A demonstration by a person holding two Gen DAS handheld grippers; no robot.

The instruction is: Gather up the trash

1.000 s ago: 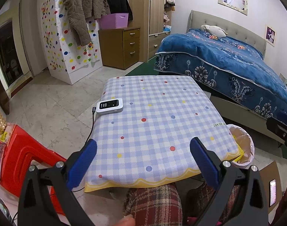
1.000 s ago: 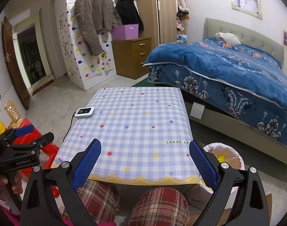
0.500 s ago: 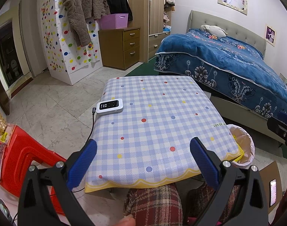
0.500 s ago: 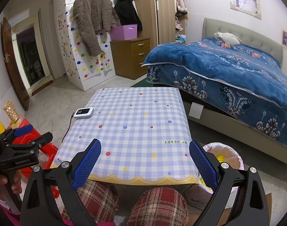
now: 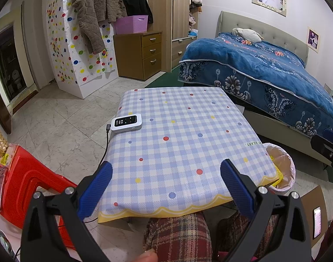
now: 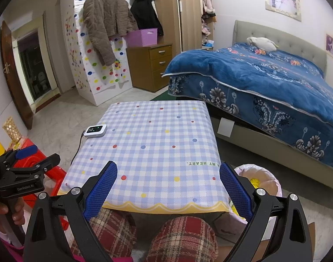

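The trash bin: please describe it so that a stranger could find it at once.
Start from the checked table in front of the blue bed. At the table's near right corner, on the floor, stands the trash bin. It is round, lined with a pale pink bag, with something yellow inside.

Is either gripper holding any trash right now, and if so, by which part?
Nothing is held. The left gripper and right gripper are both open, with only the checkered table showing between their fingers.
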